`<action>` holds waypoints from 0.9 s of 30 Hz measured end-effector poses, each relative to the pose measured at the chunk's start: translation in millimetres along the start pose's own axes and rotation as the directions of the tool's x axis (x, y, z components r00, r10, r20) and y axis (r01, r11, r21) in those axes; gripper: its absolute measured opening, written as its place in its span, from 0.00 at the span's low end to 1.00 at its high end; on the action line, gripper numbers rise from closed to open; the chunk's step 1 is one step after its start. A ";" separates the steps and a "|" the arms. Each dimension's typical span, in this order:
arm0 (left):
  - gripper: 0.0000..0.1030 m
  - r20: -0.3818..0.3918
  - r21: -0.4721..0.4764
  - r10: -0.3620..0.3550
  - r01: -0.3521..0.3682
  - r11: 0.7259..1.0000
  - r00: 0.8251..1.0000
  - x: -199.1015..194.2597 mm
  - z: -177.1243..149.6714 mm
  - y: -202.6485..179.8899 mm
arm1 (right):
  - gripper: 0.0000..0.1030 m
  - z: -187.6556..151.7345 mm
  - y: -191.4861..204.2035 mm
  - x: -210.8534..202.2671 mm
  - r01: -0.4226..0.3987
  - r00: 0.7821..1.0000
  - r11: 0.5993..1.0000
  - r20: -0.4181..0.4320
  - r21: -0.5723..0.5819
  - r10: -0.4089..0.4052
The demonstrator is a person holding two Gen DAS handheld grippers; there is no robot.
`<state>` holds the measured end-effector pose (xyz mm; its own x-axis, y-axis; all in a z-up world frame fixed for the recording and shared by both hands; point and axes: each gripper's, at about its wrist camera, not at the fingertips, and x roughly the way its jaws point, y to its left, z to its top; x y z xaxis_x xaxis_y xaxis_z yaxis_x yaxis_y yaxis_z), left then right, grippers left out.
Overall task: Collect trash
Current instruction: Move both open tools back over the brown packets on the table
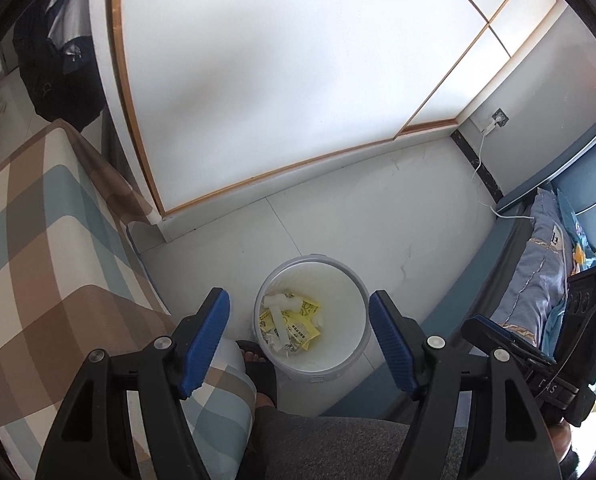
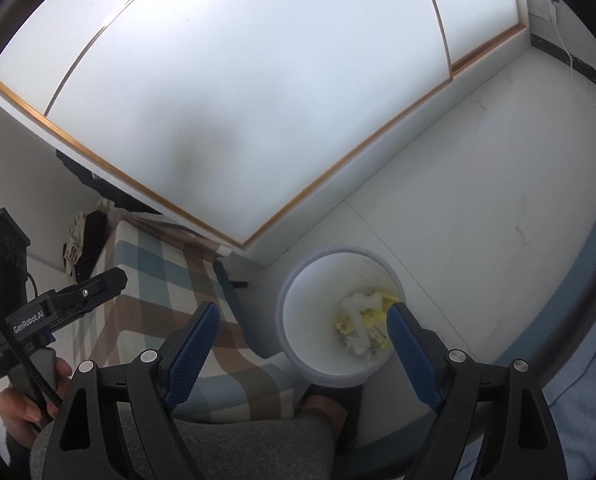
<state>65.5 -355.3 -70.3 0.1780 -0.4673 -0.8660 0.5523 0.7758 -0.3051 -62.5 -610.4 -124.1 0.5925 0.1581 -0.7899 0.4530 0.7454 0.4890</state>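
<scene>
White bin (image 1: 311, 364) below open jaws.

bin (image 1: 354, 344) on floor (image 1: 378, 220) | wrappers (image 1: 294, 320) in bin | bed (image 1: 38, 240) left of bin

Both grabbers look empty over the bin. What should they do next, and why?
Probably turn away from the white bin to look for more trash. The left hand-held gripper and right hand-held gripper are both open with nothing between their blue pads, and the yellow wrappers already lie at the bottom of the bin. The floor around it shows no litter.
</scene>
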 end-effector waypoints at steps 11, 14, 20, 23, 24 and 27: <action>0.67 0.172 -0.061 0.033 -0.023 0.998 0.984 -77.3 -13.8 45.5 | 0.83 2.9 86.2 -42.6 -0.047 0.994 0.988 0.096 -0.145 0.061; 0.67 0.224 -0.093 0.054 -0.034 0.995 0.973 -100.3 -19.3 64.2 | 0.83 0.3 118.7 -51.7 -0.068 0.989 0.978 0.114 -0.195 0.092; 0.67 0.298 -0.154 0.127 -0.084 0.985 0.946 -145.5 -31.0 105.8 | 0.83 -10.5 183.0 -59.6 -0.115 0.981 0.953 0.117 -0.282 0.153; 0.67 0.326 -0.185 0.164 -0.108 0.977 0.931 -166.2 -38.8 126.8 | 0.86 -18.6 214.9 -60.6 -0.144 0.975 0.934 0.112 -0.328 0.190; 0.67 0.331 -0.200 0.177 -0.114 0.973 0.927 -173.2 -41.6 136.5 | 0.87 -21.9 227.0 -59.6 -0.152 0.974 0.927 0.106 -0.344 0.199; 0.67 0.347 -0.245 0.218 -0.136 0.960 0.912 -188.8 -52.0 155.9 | 0.87 -32.6 256.8 -54.0 -0.167 0.972 0.906 0.090 -0.390 0.218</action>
<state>75.6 -124.1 25.0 0.5651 -0.4043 -0.7191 0.3066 0.9122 -0.2719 0.1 -406.4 32.0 0.7343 0.2583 -0.6278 0.0514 0.9010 0.4308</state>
